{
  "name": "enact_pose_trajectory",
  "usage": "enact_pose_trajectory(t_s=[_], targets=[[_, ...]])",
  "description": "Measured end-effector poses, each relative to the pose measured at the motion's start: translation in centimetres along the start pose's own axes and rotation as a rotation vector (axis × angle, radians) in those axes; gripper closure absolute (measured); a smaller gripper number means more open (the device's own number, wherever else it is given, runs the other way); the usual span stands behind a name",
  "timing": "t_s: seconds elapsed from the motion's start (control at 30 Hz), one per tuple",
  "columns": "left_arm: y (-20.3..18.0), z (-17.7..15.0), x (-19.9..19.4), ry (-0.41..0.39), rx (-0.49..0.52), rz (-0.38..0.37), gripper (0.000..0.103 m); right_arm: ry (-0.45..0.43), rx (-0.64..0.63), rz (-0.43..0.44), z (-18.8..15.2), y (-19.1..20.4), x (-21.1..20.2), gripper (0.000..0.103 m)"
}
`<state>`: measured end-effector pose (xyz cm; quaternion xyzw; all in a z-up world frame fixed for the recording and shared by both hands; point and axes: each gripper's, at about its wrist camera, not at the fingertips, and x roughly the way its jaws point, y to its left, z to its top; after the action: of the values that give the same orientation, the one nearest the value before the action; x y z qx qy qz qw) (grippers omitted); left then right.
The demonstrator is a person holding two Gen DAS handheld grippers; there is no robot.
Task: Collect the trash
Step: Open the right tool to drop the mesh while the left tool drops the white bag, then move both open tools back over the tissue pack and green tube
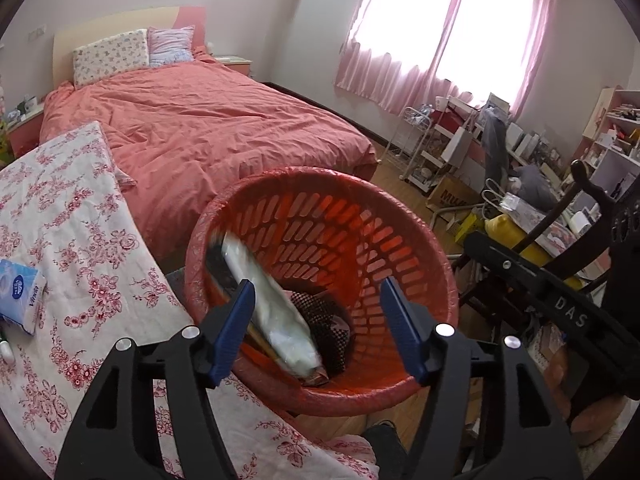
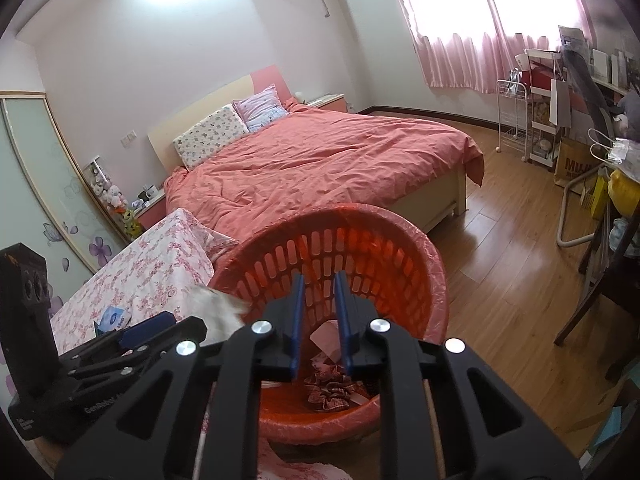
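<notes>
An orange slatted basket (image 1: 400, 248) lined with red plastic stands on the floor beside the floral-covered table; it also shows in the right wrist view (image 2: 416, 256). My left gripper (image 1: 316, 292) is open over its mouth. A blurred silvery-white wrapper (image 1: 276, 312) lies apart from the fingers, slanting down into the basket onto checked cloth (image 1: 324, 320). My right gripper (image 2: 319, 284) hangs over the basket, jaws narrowly apart and empty. Plaid scrunchie trash (image 2: 332, 390) and a pink scrap (image 2: 328, 338) lie inside. The left gripper (image 2: 152, 326) shows at the left of the right wrist view.
A floral-cloth table (image 1: 72, 248) at left holds a blue tissue pack (image 1: 20, 296). A bed with a coral duvet (image 1: 208, 128) lies behind. Cluttered shelves, bags and a chair (image 1: 520, 184) fill the right side. Wooden floor (image 2: 500, 248) lies right of the basket.
</notes>
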<state>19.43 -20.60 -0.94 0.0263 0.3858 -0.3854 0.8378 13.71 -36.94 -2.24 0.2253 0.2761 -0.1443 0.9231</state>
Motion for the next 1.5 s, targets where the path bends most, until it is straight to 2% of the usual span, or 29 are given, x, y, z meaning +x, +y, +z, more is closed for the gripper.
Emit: enact_pose_trajectory(t_s=[0.3,0.53,0.7,0.87,1.03,1.1,1.27,1.5], targets=[[0.7,0.4,-1.0,-0.029,-0.013,0.02,0.035,0.002,-0.021,-0.005,-0.1,0.2,-0.4,0.085],[2.6,0.0,-2.7,-0.052,-0.024,0.078,0.035,0.01,-0.056,0.009,-0.2,1.9,-0.5,0.085],[5.7,-0.7,-4.9,-0.069,-0.043,0.164,0.035,0.029,-0.1,0.039,-0.5,4.5,0.0,0.085],[10.8,-2.0,-7.8,-0.078,-0.107,0.298,0.035,0.059,-0.155,0.088,-1.6,8.4,1.0,0.084],[15.7,-3.4,-9.9,-0.082,-0.201,0.433,0.035,0.075,-0.228,0.134,-3.1,13.3,2.0,0.075],[17.3,-4.0,-10.4,-0.08,-0.236,0.476,0.035,0.076,-0.251,0.145,-3.6,14.8,2.3,0.068],[19.0,-4.2,-9.9,-0.067,-0.272,0.521,0.036,0.081,-0.311,0.174,-4.9,18.3,3.1,0.06],[20.2,-4.1,-8.2,-0.022,-0.307,0.532,0.054,0.107,-0.346,0.193,-6.2,19.8,3.9,0.06]])
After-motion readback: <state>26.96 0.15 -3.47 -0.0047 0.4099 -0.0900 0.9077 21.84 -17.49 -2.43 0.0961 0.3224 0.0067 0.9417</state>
